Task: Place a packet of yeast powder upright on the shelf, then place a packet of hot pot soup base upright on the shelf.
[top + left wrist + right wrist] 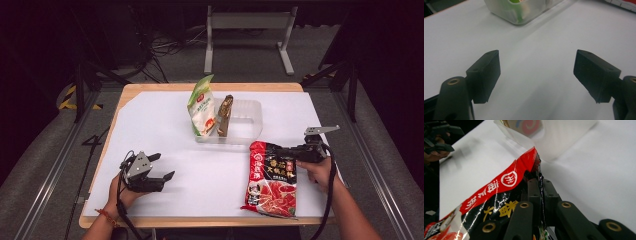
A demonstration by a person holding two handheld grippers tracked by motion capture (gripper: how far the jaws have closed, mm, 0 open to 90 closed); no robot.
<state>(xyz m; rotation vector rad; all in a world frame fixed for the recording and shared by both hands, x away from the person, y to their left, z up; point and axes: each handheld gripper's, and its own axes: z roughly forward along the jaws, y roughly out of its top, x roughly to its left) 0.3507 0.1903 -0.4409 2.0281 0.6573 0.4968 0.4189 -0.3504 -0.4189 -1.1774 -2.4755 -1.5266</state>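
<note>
Packets: one red [271, 178], two in tray [252, 116].

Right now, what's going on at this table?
A person works with a gripper in each hand. The right gripper is shut on the edge of a red and black food packet, which lies at the table's near right, just in front of a clear plastic bin. The bin already holds a green and white pouch and a brown packet, both standing upright. The left gripper is open over the white table surface, holding nothing.
</note>
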